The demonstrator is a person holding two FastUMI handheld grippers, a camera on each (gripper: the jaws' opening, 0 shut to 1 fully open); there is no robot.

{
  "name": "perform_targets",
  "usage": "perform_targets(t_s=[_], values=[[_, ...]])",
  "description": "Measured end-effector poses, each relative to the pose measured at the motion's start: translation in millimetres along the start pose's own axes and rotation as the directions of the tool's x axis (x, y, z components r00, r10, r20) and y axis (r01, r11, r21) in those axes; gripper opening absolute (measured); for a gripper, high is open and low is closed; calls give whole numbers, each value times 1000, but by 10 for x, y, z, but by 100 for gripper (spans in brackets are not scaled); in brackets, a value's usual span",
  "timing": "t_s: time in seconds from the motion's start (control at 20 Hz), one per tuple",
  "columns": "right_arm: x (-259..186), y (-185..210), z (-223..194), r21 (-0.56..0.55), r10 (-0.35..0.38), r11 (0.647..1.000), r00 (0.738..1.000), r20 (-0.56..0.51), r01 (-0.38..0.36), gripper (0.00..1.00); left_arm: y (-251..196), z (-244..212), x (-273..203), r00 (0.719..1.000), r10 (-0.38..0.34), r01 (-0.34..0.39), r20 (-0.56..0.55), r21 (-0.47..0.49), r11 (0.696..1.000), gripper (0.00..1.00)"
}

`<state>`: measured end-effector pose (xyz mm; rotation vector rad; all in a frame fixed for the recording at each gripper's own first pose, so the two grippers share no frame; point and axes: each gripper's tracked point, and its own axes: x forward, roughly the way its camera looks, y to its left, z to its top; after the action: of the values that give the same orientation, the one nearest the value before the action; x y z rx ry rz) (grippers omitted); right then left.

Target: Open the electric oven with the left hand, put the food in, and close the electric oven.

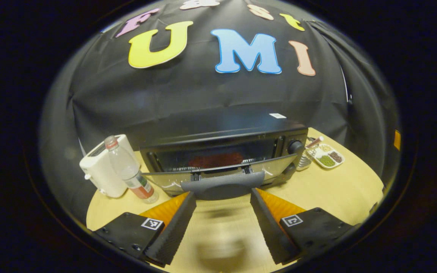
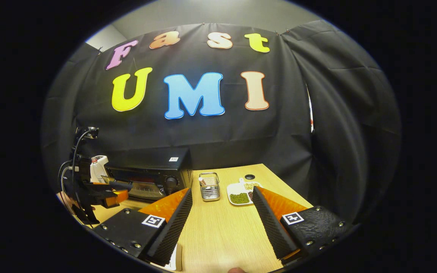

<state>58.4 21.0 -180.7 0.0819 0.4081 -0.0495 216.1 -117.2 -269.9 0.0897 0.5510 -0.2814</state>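
Note:
The black electric oven (image 1: 226,140) stands at the back of the wooden table. Its glass door (image 1: 218,172) hangs partly open, tilted toward me. The door's dark handle (image 1: 222,185) lies across the tips of my left gripper (image 1: 223,194), which is open with its fingers spread wide. A reddish-brown patch (image 1: 215,160) shows on the rack inside; I cannot tell what it is. In the right gripper view the oven (image 2: 146,176) sits at the left, with the left gripper (image 2: 106,195) at its door. My right gripper (image 2: 222,191) is open above the table with nothing between its fingers.
A white toaster (image 1: 101,168) and a clear bottle (image 1: 129,170) stand left of the oven. To its right are a wire basket (image 2: 209,185) and a white divided dish of beans (image 2: 241,194). Bare tabletop (image 2: 222,231) lies under the right gripper.

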Motion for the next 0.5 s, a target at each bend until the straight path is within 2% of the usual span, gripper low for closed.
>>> perform_targets(t_s=[0.1, 0.25, 0.45, 0.5], values=[[16, 7, 29, 3, -5, 1000, 1000, 7, 5, 96, -14, 158, -4, 999, -11, 11, 44, 3, 1000, 100], [-2, 20, 115, 8, -5, 1000, 1000, 28, 5, 96, -43, 467, -151, 990, -17, 19, 138, -11, 1000, 98], [-131, -28, 372, -3, 3, 1000, 995, 97, -3, 96, -137, 916, -628, 962, -12, 20, 274, -27, 999, 100], [-167, -27, 447, -8, 18, 1000, 993, 114, -18, 96, -159, 995, -760, 955, -4, 14, 297, -32, 999, 97]])
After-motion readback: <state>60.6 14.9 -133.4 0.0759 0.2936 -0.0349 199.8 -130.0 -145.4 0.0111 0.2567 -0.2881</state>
